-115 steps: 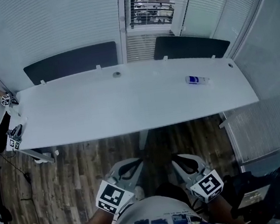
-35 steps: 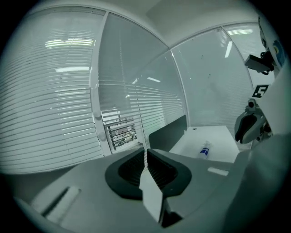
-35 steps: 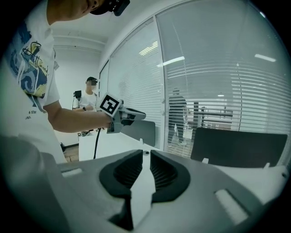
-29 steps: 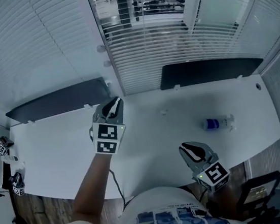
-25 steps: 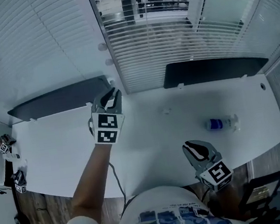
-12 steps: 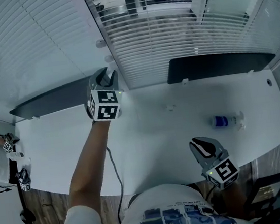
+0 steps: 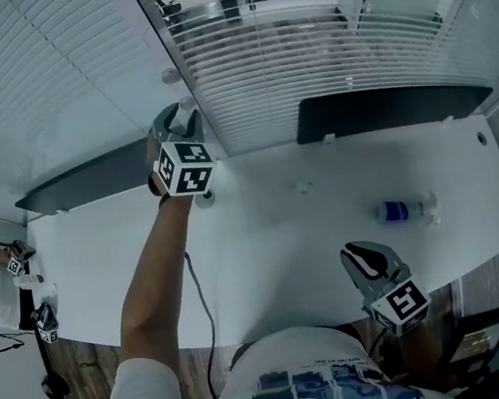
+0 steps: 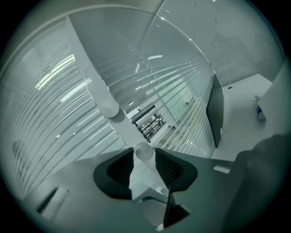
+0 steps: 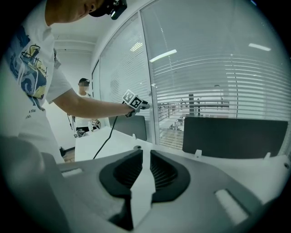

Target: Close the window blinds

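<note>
While the person's left arm is being stretched out over the long white table (image 7: 268,201), the left gripper (image 7: 177,121) is being held up against the white upright post of the window frame (image 8: 96,93). Its jaws are being kept apart, having just been opening, and a small round white knob (image 8: 143,151) on that post is being framed between their tips; whether either pad is touching the knob cannot be told. A second round white knob (image 8: 109,109) is being shown higher up the same post. The white slatted window blinds (image 7: 304,59) are being seen just right of the post, behind the table. Their slats are tilted open enough near the top for the rooms beyond to show through. The blinds on the pane left of the post are lying flat and closed. The right gripper (image 7: 362,252) is being held low over the near edge of the table, well apart from the window. Its jaws are only narrowly parted and nothing is being gripped between them. A clear plastic bottle with a blue label (image 7: 402,211) is lying on its side on the table, beyond the right gripper. Two dark rectangular panels (image 7: 388,110) are standing along the table's far edge, below the blinds.
</note>
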`<action>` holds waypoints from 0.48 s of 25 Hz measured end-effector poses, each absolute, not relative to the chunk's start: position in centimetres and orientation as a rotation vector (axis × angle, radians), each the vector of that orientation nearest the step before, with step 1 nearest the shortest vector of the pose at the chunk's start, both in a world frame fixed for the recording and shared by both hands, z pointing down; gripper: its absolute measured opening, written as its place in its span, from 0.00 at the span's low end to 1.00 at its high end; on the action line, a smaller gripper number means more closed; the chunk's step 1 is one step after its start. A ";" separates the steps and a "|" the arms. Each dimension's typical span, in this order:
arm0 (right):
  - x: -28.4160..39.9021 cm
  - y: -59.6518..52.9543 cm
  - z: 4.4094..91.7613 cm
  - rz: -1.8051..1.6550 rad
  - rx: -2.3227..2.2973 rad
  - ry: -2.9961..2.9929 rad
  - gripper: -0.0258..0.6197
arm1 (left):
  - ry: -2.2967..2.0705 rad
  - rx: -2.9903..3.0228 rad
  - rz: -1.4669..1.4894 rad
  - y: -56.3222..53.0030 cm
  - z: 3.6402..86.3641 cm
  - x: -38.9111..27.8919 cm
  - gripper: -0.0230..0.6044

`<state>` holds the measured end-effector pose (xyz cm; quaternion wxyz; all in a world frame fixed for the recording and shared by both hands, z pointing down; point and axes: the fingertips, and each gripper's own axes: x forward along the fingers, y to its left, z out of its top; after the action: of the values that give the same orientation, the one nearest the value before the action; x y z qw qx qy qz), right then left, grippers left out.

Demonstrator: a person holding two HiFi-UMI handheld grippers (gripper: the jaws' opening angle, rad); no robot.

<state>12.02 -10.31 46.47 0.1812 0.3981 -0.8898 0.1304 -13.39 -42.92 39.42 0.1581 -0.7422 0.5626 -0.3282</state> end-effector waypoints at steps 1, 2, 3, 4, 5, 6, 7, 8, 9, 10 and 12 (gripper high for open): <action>12.1 -10.3 46.4 0.370 1.126 -2.513 0.10 | 1.601 -2.107 -0.950 -43.1 39.4 -13.4 0.26; 12.1 -10.4 46.3 0.371 1.127 -2.512 0.10 | 1.592 -2.092 -0.963 -43.3 39.5 -13.3 0.26; 12.1 -10.5 46.3 0.374 1.128 -2.510 0.10 | 1.582 -2.075 -0.978 -43.5 39.6 -13.3 0.26; 12.2 -10.6 46.4 0.378 1.129 -2.508 0.10 | 1.573 -2.058 -0.994 -43.8 39.7 -13.3 0.26; 12.2 -10.7 46.5 0.380 1.129 -2.507 0.10 | 1.564 -2.040 -1.011 -44.0 39.8 -13.3 0.26; 12.2 -10.8 46.6 0.381 1.129 -2.507 0.10 | 1.557 -2.024 -1.027 -44.3 39.9 -13.3 0.26; 12.3 -10.9 46.8 0.382 1.129 -2.508 0.10 | 1.551 -2.010 -1.041 -44.5 40.0 -13.3 0.26; 12.3 -10.9 46.9 0.385 1.129 -2.510 0.10 | 1.545 -1.999 -1.053 -44.6 40.1 -13.2 0.26; 12.4 -10.9 47.0 0.387 1.129 -2.512 0.10 | 1.541 -1.989 -1.062 -44.7 40.2 -13.2 0.26; 12.4 -10.9 47.0 0.386 1.129 -2.515 0.10 | 1.538 -1.978 -1.067 -44.7 40.2 -13.1 0.26; 12.5 -10.9 47.0 0.383 1.131 -2.516 0.10 | 1.544 -1.961 -1.071 -44.8 40.1 -13.1 0.23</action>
<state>12.49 -10.91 47.02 0.1776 0.3996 -0.8891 0.1353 -13.07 -44.76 40.11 0.2113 -0.7057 0.5556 -0.3856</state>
